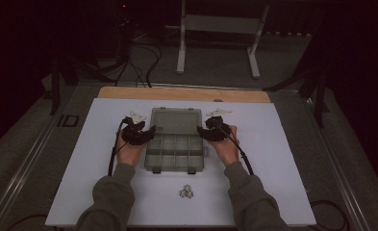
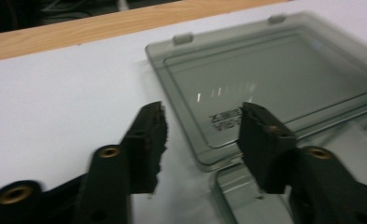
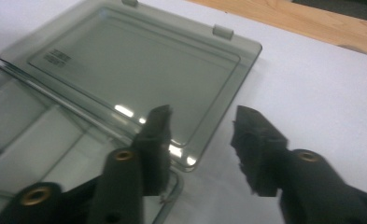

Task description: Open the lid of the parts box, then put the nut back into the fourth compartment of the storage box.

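the left gripper (image 1: pixel 150 131) hovers at the left edge of the compartment box (image 1: pixel 175 153), its jaws parted with nothing pressed between them; the flipped-open lid (image 2: pixel 270 79) lies flat on the white board (image 1: pixel 273 159) just ahead of and between the jaw tips, its near corner under the gap. the lid rests fully back, probably so the compartments stay reachable. across the box, the right gripper (image 1: pixel 200 131) mirrors it, jaws likewise apart and empty, the lid's other corner (image 3: pixel 195 154) just beneath its inner jaw. small metal pieces (image 1: pixel 186 191) wait well behind both grippers, likely for sorting.
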`<state>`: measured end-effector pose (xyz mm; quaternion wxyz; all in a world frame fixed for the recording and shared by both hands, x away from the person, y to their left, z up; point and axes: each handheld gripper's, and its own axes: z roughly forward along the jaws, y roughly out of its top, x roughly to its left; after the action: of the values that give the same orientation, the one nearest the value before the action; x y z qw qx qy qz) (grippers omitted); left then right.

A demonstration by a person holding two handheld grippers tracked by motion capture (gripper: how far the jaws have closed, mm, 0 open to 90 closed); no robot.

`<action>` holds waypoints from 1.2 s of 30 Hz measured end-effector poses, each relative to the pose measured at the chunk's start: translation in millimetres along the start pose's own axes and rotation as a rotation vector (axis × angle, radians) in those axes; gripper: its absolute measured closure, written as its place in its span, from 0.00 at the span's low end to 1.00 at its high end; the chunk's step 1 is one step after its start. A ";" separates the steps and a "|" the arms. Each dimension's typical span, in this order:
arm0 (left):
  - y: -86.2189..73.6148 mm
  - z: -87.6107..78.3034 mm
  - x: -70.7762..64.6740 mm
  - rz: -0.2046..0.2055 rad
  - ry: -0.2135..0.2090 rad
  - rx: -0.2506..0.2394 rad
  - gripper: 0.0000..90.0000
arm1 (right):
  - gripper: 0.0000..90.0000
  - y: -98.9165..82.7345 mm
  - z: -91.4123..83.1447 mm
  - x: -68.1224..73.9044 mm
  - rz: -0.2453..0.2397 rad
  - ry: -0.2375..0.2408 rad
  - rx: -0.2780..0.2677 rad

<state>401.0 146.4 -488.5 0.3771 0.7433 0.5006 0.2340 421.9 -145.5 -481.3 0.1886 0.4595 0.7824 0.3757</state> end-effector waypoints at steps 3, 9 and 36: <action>-0.1 -4.9 1.2 -0.013 -0.045 0.006 0.45 | 0.52 0.0 -4.8 0.7 0.005 0.029 -0.010; 1.3 -18.7 2.2 -0.020 -0.082 -0.003 0.31 | 0.39 -1.5 -12.7 6.8 -0.042 0.065 0.003; -39.4 -109.6 -10.4 0.093 -0.123 -0.163 0.10 | 0.18 -29.5 -69.0 46.5 -0.192 0.272 -0.052</action>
<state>295.1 181.0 -453.0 0.4552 0.7454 0.4209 0.2452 337.1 -142.8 -456.8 0.1279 0.3224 0.8310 0.4348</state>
